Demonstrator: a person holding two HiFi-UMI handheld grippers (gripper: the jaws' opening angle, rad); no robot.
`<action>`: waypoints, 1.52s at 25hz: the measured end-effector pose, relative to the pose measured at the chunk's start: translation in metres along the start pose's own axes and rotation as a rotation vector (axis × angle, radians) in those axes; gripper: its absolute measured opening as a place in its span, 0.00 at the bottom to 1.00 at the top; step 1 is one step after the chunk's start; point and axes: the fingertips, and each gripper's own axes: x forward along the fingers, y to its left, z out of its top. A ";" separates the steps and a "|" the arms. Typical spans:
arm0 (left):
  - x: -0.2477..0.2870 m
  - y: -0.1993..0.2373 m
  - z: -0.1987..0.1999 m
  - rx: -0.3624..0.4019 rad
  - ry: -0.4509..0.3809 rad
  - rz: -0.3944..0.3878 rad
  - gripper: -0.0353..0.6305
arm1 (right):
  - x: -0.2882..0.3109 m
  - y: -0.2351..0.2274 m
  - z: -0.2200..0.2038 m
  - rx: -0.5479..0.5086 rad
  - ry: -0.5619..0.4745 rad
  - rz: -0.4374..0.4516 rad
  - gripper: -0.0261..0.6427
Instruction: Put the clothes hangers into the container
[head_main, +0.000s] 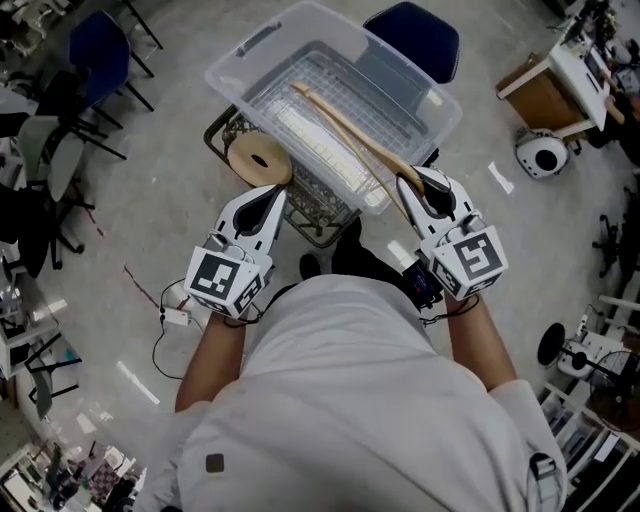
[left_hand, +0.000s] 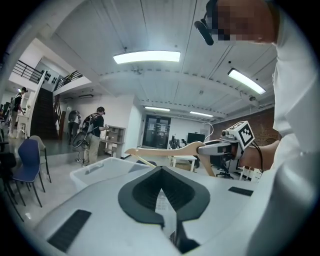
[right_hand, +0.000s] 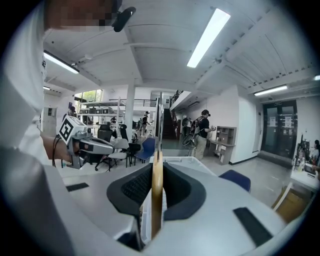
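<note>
A wooden clothes hanger (head_main: 350, 135) slants over the clear plastic container (head_main: 225, 80), one end above its middle. My right gripper (head_main: 415, 185) is shut on the hanger's near end at the container's near right corner. In the right gripper view the hanger (right_hand: 157, 190) stands edge-on between the dark pads of that gripper (right_hand: 157, 165). My left gripper (head_main: 270, 192) hovers just short of the container's near left side, jaws together with nothing in them. In the left gripper view its jaws (left_hand: 161, 172) meet, with the hanger (left_hand: 165, 150) and right gripper (left_hand: 220, 146) beyond them.
The container rests on a wire cart (head_main: 320, 215). A tan tape roll (head_main: 258, 158) sits by its near left corner. A pale ribbed piece (head_main: 320, 150) shows through the container's floor. A blue chair (head_main: 415, 35) stands behind, dark chairs (head_main: 90, 70) to the left, and a cable (head_main: 160, 300) lies on the floor.
</note>
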 end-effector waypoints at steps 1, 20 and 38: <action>0.003 0.006 -0.002 -0.004 0.000 0.007 0.08 | 0.009 -0.002 -0.001 -0.002 0.002 0.011 0.14; 0.109 0.102 -0.004 -0.067 0.029 0.168 0.08 | 0.179 -0.081 0.016 0.016 0.011 0.246 0.14; 0.174 0.153 -0.073 -0.154 0.132 0.271 0.08 | 0.309 -0.120 -0.094 0.097 0.196 0.351 0.14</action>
